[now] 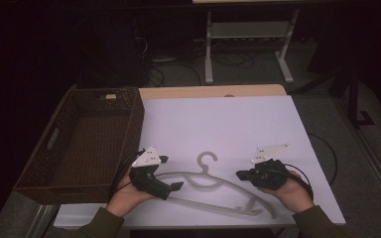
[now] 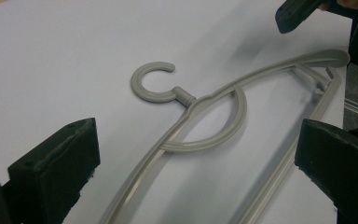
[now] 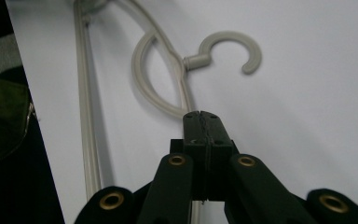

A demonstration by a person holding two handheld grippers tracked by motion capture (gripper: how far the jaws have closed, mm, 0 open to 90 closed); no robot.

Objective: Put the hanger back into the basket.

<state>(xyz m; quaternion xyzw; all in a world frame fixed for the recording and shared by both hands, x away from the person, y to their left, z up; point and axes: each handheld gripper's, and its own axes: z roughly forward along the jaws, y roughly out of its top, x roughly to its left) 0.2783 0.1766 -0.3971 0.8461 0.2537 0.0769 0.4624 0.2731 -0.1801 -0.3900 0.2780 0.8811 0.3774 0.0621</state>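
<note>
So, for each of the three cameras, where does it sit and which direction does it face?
High view: above the person's side of the table, facing forward and down; both hands, the left gripper and the right gripper show.
Left gripper view: rides the left gripper, looking between its open jaws at the hanger.
Right gripper view: rides the right gripper, jaws closed, facing the hanger's hook.
All three views share the hanger.

Your sleeves (image 1: 96, 225) are dark olive. Both grippers black: left gripper (image 1: 176, 186) and right gripper (image 1: 239, 174) each carry a grey triangular plate, black cable trailing. Brass-ringed pivot screws (image 3: 177, 160) on right linkage.
</note>
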